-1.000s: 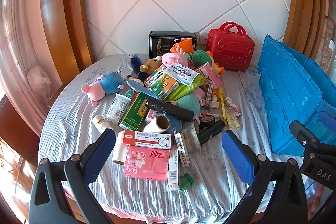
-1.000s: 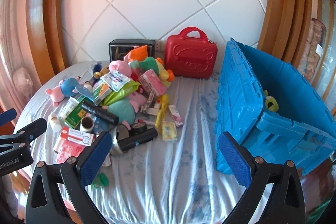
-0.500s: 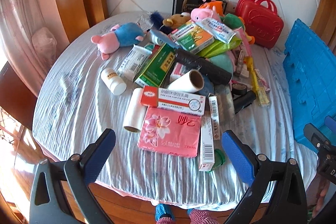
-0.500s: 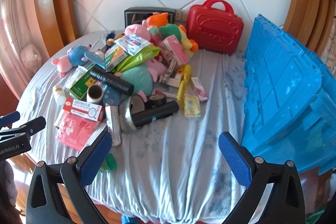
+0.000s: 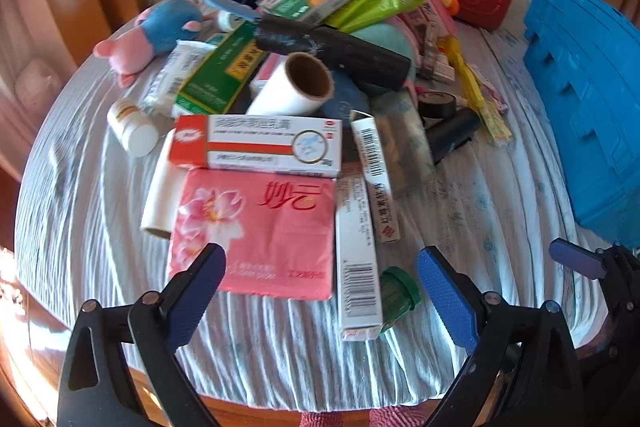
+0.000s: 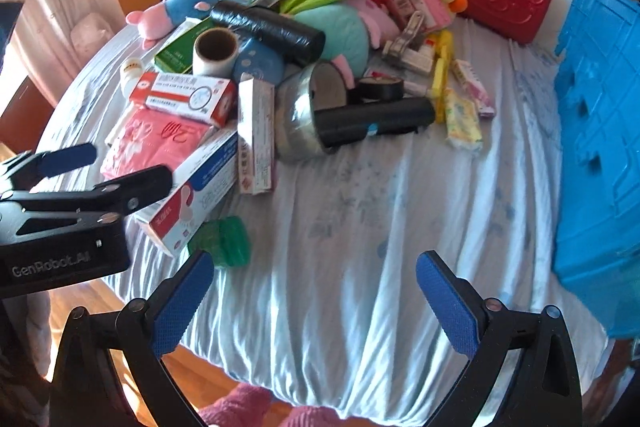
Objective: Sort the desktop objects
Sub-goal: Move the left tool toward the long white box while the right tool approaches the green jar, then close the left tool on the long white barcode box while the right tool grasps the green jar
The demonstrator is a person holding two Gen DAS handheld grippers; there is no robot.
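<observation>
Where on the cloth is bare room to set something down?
The widest bare patch lies between the black flashlight, the blue crate and the table's near edge. A narrower strip runs left of the white bottle. The middle pile is crowded.

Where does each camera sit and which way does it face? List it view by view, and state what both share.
Left wrist: on the left gripper, angled down at the pink tissue pack; its open fingers show, the right gripper at the edge.
Right wrist: on the right gripper, angled down at bare tablecloth; open fingers, the left gripper at left.
Shared: tissue pack, green cap, blue crate.
</observation>
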